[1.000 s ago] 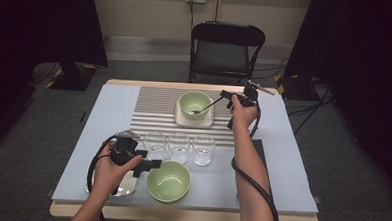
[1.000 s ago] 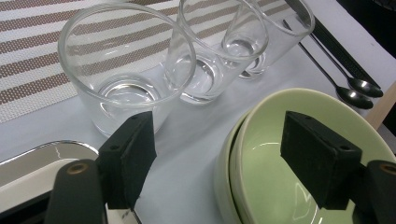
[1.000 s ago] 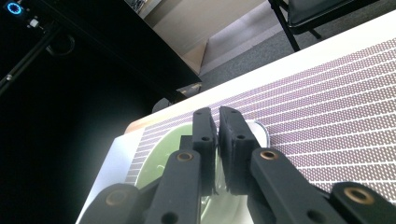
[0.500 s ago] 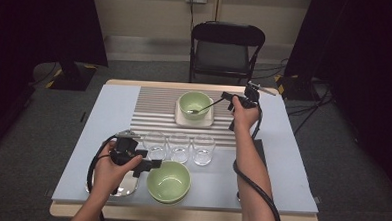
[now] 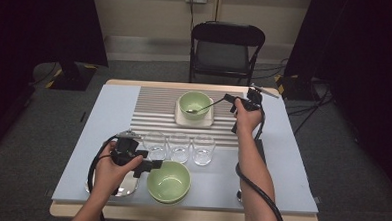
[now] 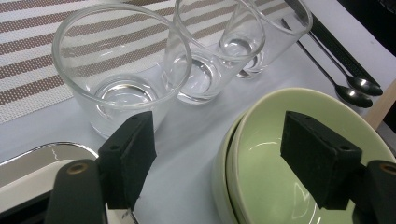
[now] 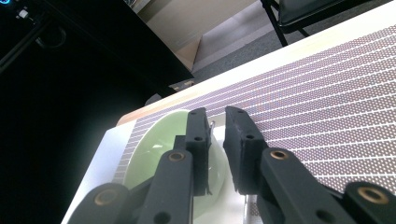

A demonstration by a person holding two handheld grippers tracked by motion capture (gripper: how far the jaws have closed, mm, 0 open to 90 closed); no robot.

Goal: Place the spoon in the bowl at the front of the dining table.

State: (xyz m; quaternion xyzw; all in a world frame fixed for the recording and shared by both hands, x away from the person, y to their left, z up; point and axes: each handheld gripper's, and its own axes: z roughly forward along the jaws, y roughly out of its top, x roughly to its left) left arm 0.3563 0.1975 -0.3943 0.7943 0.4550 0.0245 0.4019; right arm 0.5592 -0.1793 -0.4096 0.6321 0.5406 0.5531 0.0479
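A pale green bowl (image 5: 194, 101) stands on a white square plate (image 5: 193, 121) at the far side of the striped mat. A metal spoon (image 5: 204, 108) rests in it, handle towards my right gripper (image 5: 228, 98). In the right gripper view, my right gripper (image 7: 215, 116) has just been opening its jaws; a narrow gap shows, with the spoon handle (image 7: 212, 128) beside the left jaw above the bowl (image 7: 159, 144). My left gripper (image 5: 156, 165) is open at the near green bowl (image 5: 169, 182). In the left gripper view, my left gripper (image 6: 217, 126) straddles that bowl's (image 6: 261, 154) rim.
Three empty glasses (image 5: 179, 147) stand in a row between the bowls, close in front of the left jaws (image 6: 121, 60). A shiny metal tray (image 5: 125, 186) lies under my left hand. Two spoons (image 6: 355, 88) lie right of the near bowl. A folding chair (image 5: 227, 44) stands beyond the table.
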